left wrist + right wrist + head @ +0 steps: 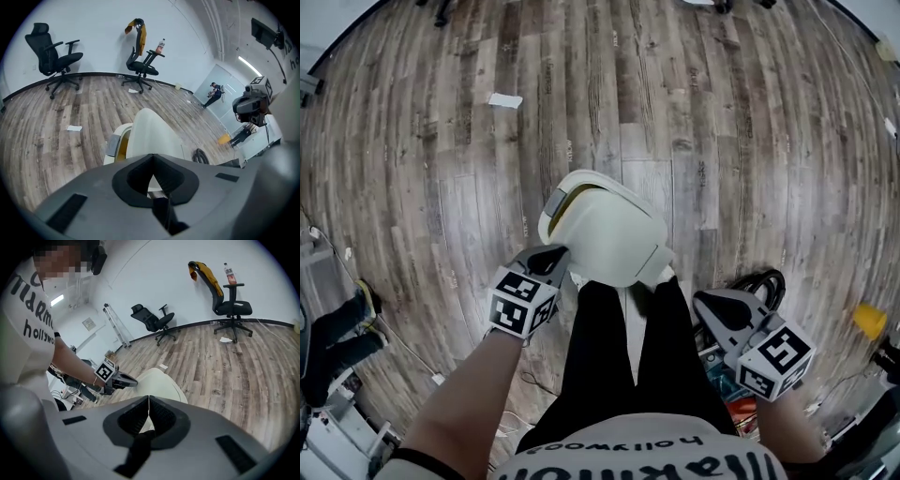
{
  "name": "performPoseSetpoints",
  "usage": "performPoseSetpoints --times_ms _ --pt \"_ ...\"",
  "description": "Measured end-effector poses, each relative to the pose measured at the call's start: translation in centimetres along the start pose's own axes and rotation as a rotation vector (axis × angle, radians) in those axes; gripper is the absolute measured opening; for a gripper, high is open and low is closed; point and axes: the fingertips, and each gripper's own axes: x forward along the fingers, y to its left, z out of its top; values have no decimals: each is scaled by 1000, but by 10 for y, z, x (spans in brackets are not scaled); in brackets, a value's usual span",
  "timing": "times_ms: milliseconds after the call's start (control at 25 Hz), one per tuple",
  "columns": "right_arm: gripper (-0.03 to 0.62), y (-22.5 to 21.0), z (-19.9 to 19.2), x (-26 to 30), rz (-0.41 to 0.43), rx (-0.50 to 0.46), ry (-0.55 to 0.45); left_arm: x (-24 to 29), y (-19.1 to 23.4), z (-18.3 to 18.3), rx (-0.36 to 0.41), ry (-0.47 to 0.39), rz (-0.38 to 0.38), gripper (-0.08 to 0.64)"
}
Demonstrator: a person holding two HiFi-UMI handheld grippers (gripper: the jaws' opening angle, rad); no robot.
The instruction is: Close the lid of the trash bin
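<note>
A white trash bin (553,211) stands on the wood floor just ahead of the person's legs. Its domed lid (609,232) is tilted partly up, and a yellowish gap shows at the left side. The lid (149,133) fills the middle of the left gripper view and also shows in the right gripper view, lid (164,383). My left gripper (551,257) is shut with nothing in it; its tip is at the bin's near left edge, by the lid. My right gripper (711,305) is shut and empty, held to the right of the legs, away from the bin.
The person's black trouser legs (628,347) stand right behind the bin. A black cable coil (764,281) and a yellow object (868,320) lie at the right. A paper scrap (504,100) lies on the floor beyond. Office chairs (54,51) stand by the far wall.
</note>
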Motion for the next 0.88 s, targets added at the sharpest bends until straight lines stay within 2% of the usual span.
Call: performPoseSetpoints --times_ms 80,320,560,680,880 --pt "11 -1 -7 1 -13 19 5 5 7 -4 3 16 4 6" --pt "11 -3 -24 2 -35 59 -1 16 25 -15 -64 10 45 6" --pt "11 -8 -49 0 -55 118 8 36 41 -23 -48 59 106 6" --pt "11 -9 -60 -3 -63 132 9 47 48 -29 -24 112 136 6" --pt "11 -16 -76 -9 -83 169 3 63 55 -35 101 217 87 6"
